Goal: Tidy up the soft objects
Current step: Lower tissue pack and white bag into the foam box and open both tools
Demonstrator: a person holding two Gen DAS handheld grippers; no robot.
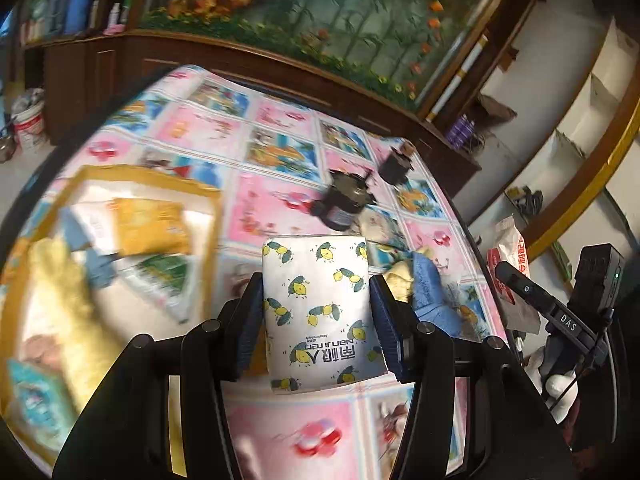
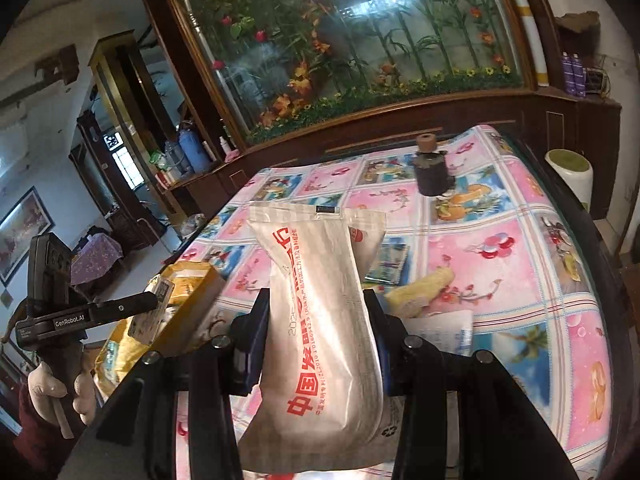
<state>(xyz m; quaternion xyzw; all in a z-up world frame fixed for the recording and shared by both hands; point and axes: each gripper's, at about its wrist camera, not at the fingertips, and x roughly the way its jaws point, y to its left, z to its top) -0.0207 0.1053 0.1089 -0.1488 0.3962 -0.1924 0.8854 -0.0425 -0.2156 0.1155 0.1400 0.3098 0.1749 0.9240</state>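
Left wrist view: two soft packs held above the patterned worktop

Left wrist view: a white tissue pack with lemon print (image 1: 320, 312) is grasped by the left gripper (image 1: 316, 320), and both blue-padded fingers (image 1: 384, 320) are pressed on its sides. The pack is held above the worktop (image 1: 280, 136), which is covered with a pink and blue picture cloth. To the left, a yellow tray (image 1: 152, 178) is seen, and soft packets are lying inside it, among them an orange packet (image 1: 150, 226); this area is blurred. Just right of the fingers, a blue cloth (image 1: 432, 296) and a yellow soft thing are lying on the cloth. Farther back, a dark jar (image 1: 344, 200) is seen tilted, and a second dark jar (image 1: 396, 164) is standing behind it.

In the right wrist view, a white bag with red characters (image 2: 320, 320) is clenched between the fingers of the right gripper (image 2: 320, 336), and it is held up over the worktop. At the left edge, a gloved hand (image 2: 52, 392) is seen on a gripper handle beside the yellow tray.
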